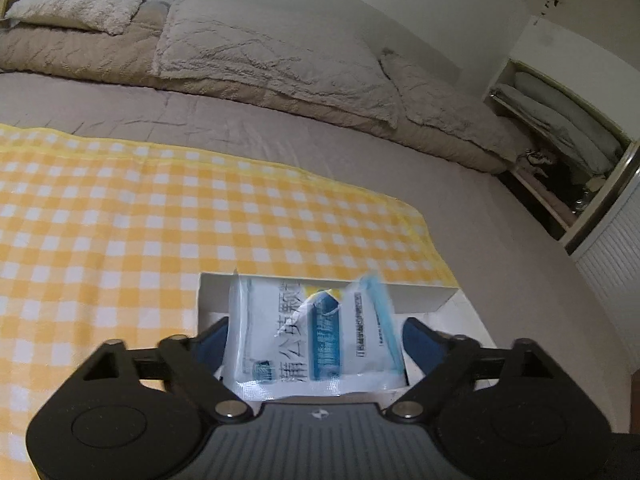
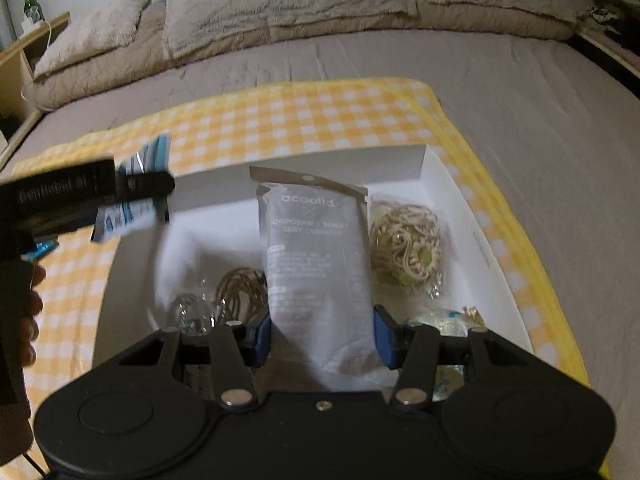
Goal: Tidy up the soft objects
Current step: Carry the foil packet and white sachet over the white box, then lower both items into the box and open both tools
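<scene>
Right wrist view: we pinch the grey pouch (image 2: 316, 264) in the right claw (image 2: 322, 334) over the part-filled white box (image 2: 448, 184); left claw (image 1: 316, 338) spread around sachets (image 1: 304, 328), both unplaced.

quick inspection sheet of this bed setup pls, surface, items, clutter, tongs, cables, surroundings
surface: yellow-and-white checked cloth spread on a grey bed sheet
job's things: shallow white cardboard box on the cloth, holding a beige-and-green cord bundle and a brown cord coil
clutter: green glass bottle on the bedside shelf
grippers: left tongs stand wide around white-and-blue foil sachets over the box; right tongs clamp a grey plastic packet
cables: thin white cable by the shelf
surroundings: beige pillows, open cupboard
</scene>
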Tool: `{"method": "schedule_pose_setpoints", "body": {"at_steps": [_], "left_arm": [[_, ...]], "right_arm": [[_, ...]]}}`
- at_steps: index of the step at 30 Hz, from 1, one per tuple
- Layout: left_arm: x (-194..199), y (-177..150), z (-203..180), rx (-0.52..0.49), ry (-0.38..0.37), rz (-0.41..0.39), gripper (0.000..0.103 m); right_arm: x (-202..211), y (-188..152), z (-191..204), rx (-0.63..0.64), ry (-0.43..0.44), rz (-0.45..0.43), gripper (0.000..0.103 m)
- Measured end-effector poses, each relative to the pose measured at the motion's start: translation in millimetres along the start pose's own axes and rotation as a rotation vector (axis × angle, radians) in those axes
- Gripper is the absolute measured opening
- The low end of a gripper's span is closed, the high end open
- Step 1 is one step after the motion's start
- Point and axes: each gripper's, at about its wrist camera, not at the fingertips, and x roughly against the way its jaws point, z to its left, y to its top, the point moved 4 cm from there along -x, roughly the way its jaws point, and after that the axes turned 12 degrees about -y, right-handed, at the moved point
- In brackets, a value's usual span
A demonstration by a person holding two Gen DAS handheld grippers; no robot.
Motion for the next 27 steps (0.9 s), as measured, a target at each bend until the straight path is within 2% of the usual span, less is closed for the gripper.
{"method": "schedule_pose_setpoints", "body": {"at_steps": [7,10,14,16,17,20,22,24,27], "left_arm": [[-9.6,-12.7,0.0,-0.036,0.034,0.096,0.095],[-9.0,-15.4,-0.6,-0.058,0.047,0.118,0.095],[-5.5,-20.0,-3.0,-0.101,0.055,0.147,0.095],[-4.9,-21.4,-6.3,-0.133,0.057,0.163,0.094],[-4.7,-21.6,-8.2,-0.151,0.056,0.170,0.092],[-4.3,-20.5,-14.7,-0.174,0.027,0.188,0.061],[-4.8,-20.5,-18.0,-0.173,0.004,0.189,0.051],[-7.3,-23.0,-23.4,-0.189,-0.017,0.195,0.039],[-14.3,-29.5,-29.3,-0.220,-0.036,0.219,0.029]], "right_arm": [[-9.4,-9.5,4.1,0.035,-0.002,0.044,0.053],[-10.1,-12.0,3.4,0.043,0.001,0.048,0.059],[-9.1,-16.4,3.6,0.064,-0.028,0.053,0.077],[-7.4,-16.4,0.7,0.068,-0.036,0.052,0.078],[-6.5,-16.7,-1.2,0.063,-0.037,0.054,0.078],[-2.2,-13.7,-11.4,0.028,-0.031,0.052,0.077],[1.9,-9.3,-19.6,-0.015,-0.022,0.039,0.067],[4.7,-5.1,-26.0,-0.060,-0.001,0.023,0.049],[3.5,-2.7,-29.2,-0.083,0.016,0.006,0.038]]}}
